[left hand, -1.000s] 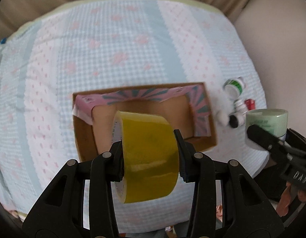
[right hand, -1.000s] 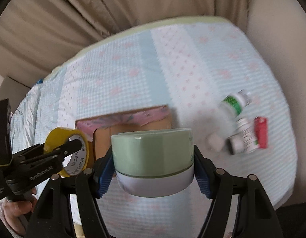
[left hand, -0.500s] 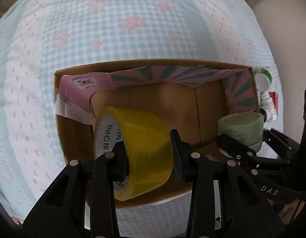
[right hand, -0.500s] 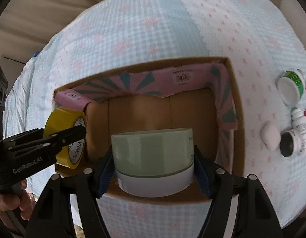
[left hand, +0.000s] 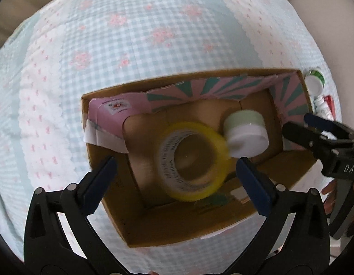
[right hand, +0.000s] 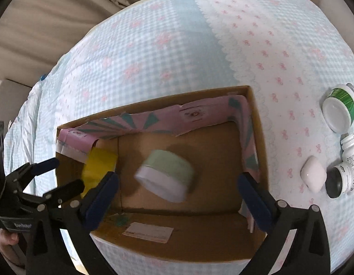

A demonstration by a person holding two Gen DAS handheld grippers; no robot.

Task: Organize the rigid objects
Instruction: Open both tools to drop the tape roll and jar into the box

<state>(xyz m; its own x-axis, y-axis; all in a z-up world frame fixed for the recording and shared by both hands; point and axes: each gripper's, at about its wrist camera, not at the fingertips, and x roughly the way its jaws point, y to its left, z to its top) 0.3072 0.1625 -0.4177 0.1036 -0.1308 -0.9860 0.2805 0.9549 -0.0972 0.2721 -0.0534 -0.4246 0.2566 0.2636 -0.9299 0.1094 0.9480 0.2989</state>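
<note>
both hand-held grippers released; tape roll (left hand: 191, 161) and jar (right hand: 165, 177) now inside box (right hand: 255, 119).

- The box (right hand: 257, 137) sits on the cloth (right hand: 177, 45).
- In the box, the tape roll (left hand: 193, 160) lies left of the jar (left hand: 245, 135), touching it or just beside it.
- Right of the box, on the cloth: a tub (right hand: 341, 112) farthest back, two bottles (right hand: 346, 160) nearer, a small case (right hand: 313, 176) between them and the box.
</note>
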